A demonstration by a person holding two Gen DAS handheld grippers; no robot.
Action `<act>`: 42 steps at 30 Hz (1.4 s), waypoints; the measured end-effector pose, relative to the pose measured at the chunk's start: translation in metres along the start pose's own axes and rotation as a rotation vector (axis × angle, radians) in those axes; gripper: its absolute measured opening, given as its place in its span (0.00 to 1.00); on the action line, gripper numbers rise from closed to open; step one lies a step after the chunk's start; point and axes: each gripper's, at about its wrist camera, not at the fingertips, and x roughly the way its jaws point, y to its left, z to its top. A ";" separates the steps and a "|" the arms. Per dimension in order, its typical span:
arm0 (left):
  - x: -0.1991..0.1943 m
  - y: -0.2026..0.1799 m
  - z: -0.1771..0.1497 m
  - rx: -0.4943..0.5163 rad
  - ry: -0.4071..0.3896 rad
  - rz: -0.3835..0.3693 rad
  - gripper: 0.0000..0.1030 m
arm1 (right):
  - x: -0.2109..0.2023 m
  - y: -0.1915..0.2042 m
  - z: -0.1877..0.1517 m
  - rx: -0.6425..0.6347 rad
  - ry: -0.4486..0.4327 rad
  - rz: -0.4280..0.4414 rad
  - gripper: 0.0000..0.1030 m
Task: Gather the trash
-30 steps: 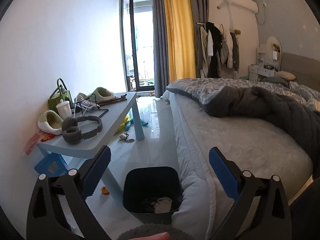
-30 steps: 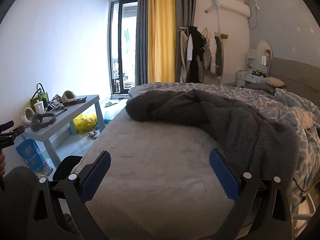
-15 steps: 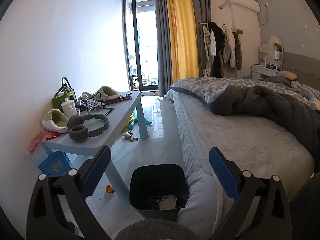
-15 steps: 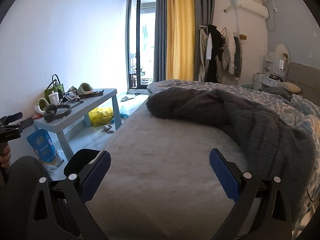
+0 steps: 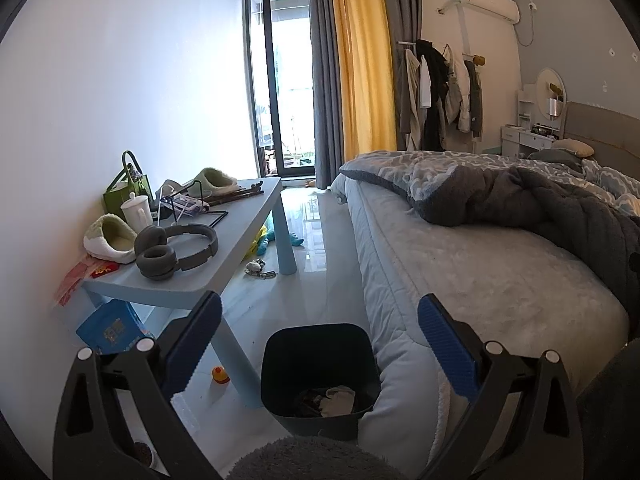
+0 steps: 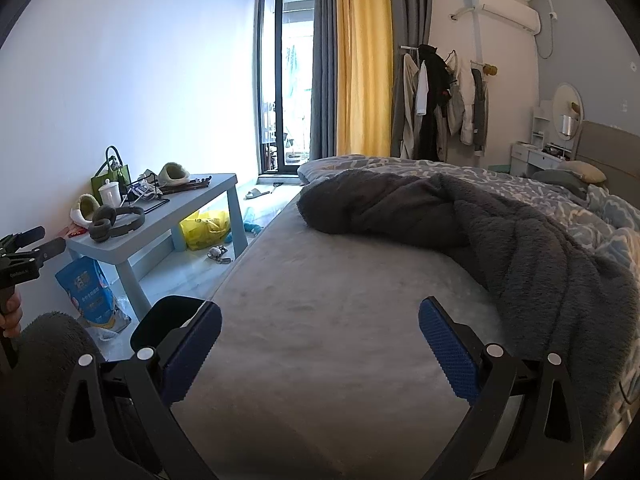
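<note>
A black trash bin (image 5: 320, 364) stands on the floor between the bed and the blue table, with crumpled paper (image 5: 336, 398) inside. It also shows in the right wrist view (image 6: 168, 322). My left gripper (image 5: 320, 344) is open and empty, held above and in front of the bin. My right gripper (image 6: 320, 344) is open and empty over the bed's grey sheet (image 6: 340, 300). A blue snack bag (image 6: 90, 294) leans under the table; it also shows in the left wrist view (image 5: 112, 326). A yellow plastic bag (image 6: 206, 230) lies under the table.
The light blue table (image 5: 224, 248) holds headphones (image 5: 176, 248), slippers, a white cup and a green bag. A small yellow duck toy (image 5: 220, 375) and keys (image 5: 258, 269) lie on the floor. A grey blanket (image 6: 480, 232) is bunched on the bed.
Both views have shifted: the left gripper has drawn back and up a little from the bin, and the right gripper has swung left, bringing the table and bin more into view.
</note>
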 end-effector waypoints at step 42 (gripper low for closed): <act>0.001 0.001 0.000 -0.001 0.002 -0.001 0.97 | 0.003 0.000 -0.003 0.003 0.002 0.000 0.97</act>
